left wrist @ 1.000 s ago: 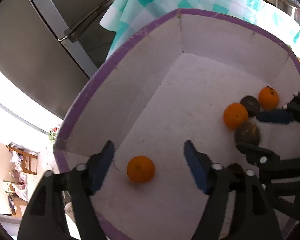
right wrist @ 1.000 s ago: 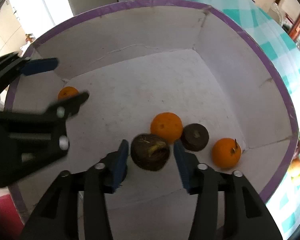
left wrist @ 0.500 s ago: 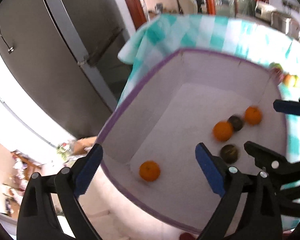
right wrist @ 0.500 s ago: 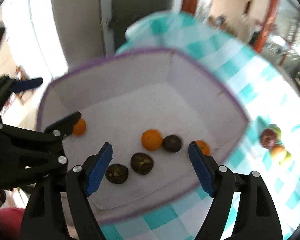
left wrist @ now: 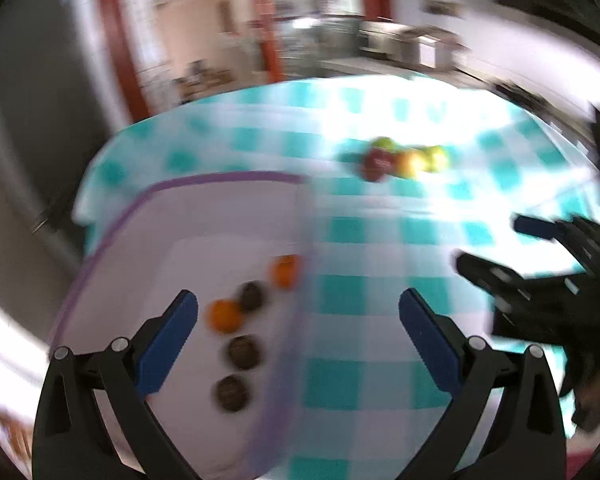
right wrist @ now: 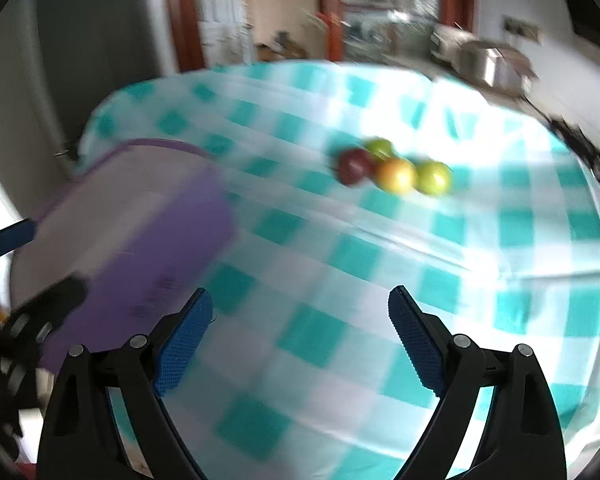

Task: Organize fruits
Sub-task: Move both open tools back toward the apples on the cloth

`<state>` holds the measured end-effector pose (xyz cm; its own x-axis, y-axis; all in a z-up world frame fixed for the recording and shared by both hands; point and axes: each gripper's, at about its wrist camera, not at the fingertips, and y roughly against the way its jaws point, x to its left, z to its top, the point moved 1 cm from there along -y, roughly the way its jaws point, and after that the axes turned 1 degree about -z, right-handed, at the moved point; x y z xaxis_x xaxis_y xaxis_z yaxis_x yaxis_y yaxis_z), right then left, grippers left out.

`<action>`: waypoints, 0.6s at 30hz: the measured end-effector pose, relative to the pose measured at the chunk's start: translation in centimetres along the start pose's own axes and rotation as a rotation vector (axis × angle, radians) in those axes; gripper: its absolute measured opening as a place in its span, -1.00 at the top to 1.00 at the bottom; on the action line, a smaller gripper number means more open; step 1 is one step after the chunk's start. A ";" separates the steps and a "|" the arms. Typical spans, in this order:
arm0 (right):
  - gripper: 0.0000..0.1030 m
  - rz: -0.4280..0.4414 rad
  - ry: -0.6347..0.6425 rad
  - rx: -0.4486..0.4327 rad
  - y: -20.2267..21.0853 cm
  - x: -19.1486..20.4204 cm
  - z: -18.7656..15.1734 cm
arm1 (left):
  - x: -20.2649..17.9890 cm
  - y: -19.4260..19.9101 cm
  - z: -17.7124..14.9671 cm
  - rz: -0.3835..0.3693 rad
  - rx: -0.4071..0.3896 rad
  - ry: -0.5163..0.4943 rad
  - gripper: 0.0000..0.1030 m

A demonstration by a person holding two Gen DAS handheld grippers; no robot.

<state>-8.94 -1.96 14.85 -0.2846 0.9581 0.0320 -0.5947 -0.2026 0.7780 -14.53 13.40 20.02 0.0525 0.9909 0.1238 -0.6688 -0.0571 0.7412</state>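
Fruit cluster (right wrist: 394,170) sits far ahead on the checked worktop (right wrist: 340,280), well apart from both claws. Right claw (right wrist: 300,338), wide and empty, looks nearer; left claw (left wrist: 298,334), also wide and empty, hangs over the box (left wrist: 132,216).

A box (left wrist: 148,216) sits at the left end of the table (left wrist: 380,240); inside it, near its right wall, lie two oranges (left wrist: 225,315) and three dark fruits (left wrist: 242,351) — one orange (left wrist: 285,271) farthest back. To the right and farther back, four apples (right wrist: 396,170) cluster on the tablecloth (right wrist: 340,264) — well apart from the box.
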 end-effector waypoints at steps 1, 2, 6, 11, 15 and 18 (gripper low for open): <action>-0.68 -0.012 -0.016 0.015 -1.1 -1.2 0.1 | -1.5 -0.9 0.4 -0.028 0.007 -0.043 -0.96; -0.68 -0.028 -0.033 0.034 -2.4 -2.5 0.3 | -2.4 -1.4 0.5 -0.051 0.019 -0.058 -0.96; -0.68 -0.076 -0.080 0.074 -6.5 -6.9 2.2 | -5.5 -5.2 1.5 -0.186 0.094 -0.095 -0.96; -0.66 -0.148 -0.038 0.110 -11.7 -11.8 4.1 | -9.1 -11.0 1.0 -0.231 0.217 -0.141 -0.96; -0.65 -0.192 0.085 0.109 -16.2 -13.4 5.9 | -10.3 -15.1 0.4 -0.227 0.297 -0.114 -0.96; -0.65 -0.221 0.178 0.095 -19.2 -13.8 7.2 | -10.5 -17.6 0.4 -0.206 0.336 -0.094 -0.96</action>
<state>11.84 -9.80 3.99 -0.2883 0.9247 -0.2485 -0.5863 0.0347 0.8093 -3.00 3.95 5.97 0.2381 0.9712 -0.0018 -0.3586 0.0897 0.9292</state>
